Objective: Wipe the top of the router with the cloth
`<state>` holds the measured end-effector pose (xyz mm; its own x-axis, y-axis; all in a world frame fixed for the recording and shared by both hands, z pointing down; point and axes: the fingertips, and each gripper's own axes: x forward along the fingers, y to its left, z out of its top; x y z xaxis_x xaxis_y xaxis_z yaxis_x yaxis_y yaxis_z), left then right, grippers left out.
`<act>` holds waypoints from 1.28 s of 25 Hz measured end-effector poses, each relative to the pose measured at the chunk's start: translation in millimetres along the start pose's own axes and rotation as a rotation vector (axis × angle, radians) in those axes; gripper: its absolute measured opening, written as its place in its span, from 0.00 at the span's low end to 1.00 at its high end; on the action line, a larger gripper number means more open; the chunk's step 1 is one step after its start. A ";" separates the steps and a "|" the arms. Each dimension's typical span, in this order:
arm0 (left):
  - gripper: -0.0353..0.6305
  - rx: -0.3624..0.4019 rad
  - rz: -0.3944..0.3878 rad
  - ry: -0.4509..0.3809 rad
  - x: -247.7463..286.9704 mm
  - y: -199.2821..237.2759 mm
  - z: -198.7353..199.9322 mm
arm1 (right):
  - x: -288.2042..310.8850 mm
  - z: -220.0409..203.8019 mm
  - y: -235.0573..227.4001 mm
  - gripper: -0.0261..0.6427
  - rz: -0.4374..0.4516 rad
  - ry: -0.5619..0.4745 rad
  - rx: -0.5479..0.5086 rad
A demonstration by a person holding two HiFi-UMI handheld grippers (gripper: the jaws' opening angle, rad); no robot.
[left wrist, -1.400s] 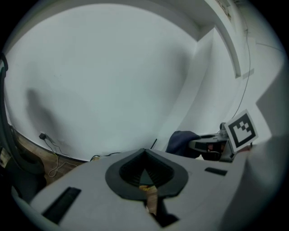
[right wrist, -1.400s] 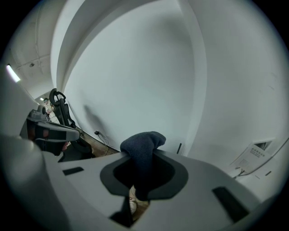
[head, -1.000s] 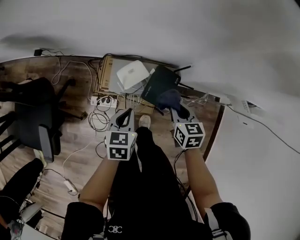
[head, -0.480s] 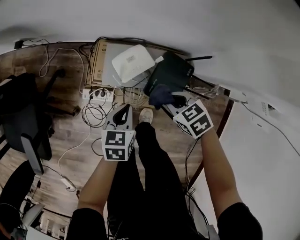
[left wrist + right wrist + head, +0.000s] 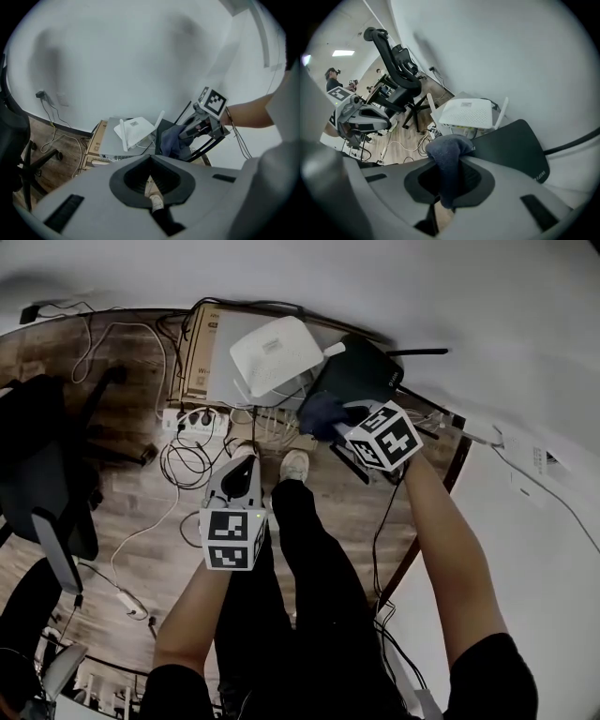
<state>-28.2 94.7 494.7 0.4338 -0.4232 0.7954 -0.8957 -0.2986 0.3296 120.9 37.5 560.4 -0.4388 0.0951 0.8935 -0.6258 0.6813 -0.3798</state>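
A black router (image 5: 367, 381) with antennas lies on the floor by the wall, and a white router (image 5: 277, 354) sits on a box to its left. My right gripper (image 5: 339, 423) is shut on a dark blue cloth (image 5: 322, 413), which hangs at the black router's near-left edge. The right gripper view shows the cloth (image 5: 446, 157) bunched between the jaws just before the black router (image 5: 513, 145); contact is unclear. My left gripper (image 5: 245, 465) hovers shut over the floor, holding nothing. In its own view, the cloth (image 5: 172, 140) and the white router (image 5: 136, 132) lie ahead.
A cardboard box (image 5: 202, 367) holds the white router. A power strip (image 5: 197, 420) and tangled cables (image 5: 187, 470) lie on the wooden floor. An office chair (image 5: 47, 474) stands at the left. The person's shoe (image 5: 294, 465) is between the grippers. The white wall runs behind.
My right gripper has carried the cloth forward and up to the black router's near edge. The left gripper has stayed roughly where it was.
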 end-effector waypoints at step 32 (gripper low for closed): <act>0.06 -0.011 -0.005 0.018 17.7 7.1 -13.2 | 25.5 -99.7 -16.2 0.08 0.140 0.688 -0.288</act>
<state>-28.1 96.3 517.8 0.4370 -0.4063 0.8025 -0.8943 -0.2917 0.3393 184.1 101.2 613.2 0.0591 0.5618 0.8252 -0.3591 0.7832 -0.5075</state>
